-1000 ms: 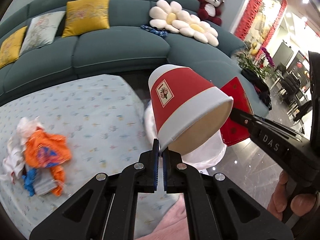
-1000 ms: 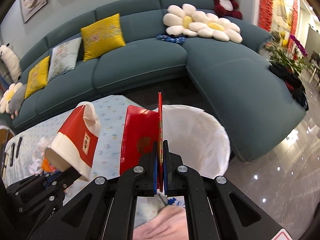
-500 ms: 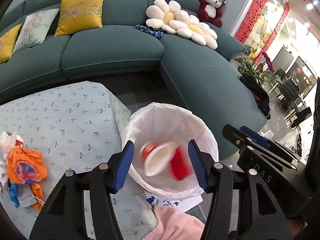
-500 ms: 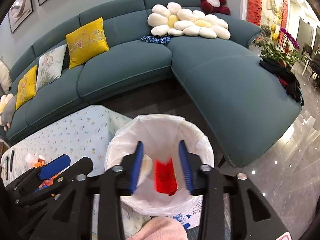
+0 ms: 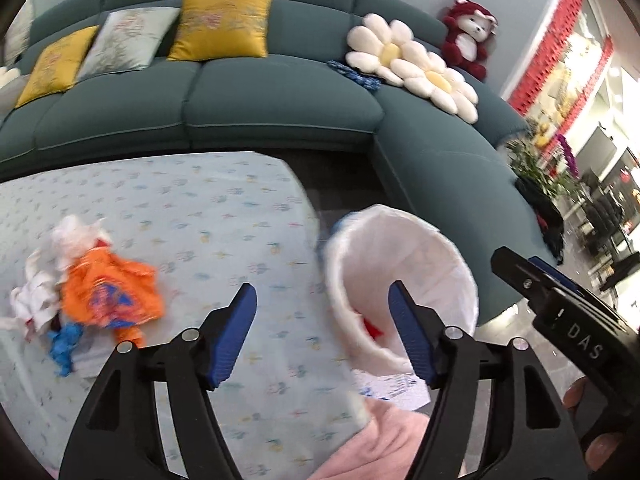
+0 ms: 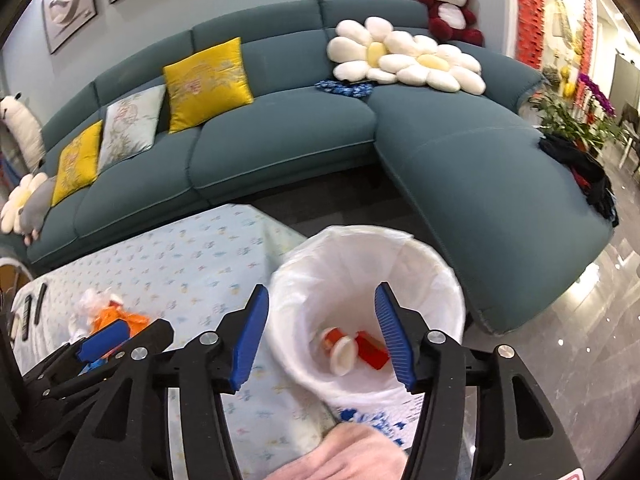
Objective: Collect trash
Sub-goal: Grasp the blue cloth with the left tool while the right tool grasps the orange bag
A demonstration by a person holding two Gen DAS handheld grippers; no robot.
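left hand-held gripper [image 5: 322, 328] jaws opening with nothing between, right hand-held gripper [image 6: 320, 330] same, red-and-white paper cup [image 6: 339, 350] and red carton [image 6: 371, 351] down in white-lined bin [image 6: 440, 280], crumpled orange wrapper pile [image 5: 108, 294] on floral-cloth worktop [image 5: 200, 216] at 9 o'clock
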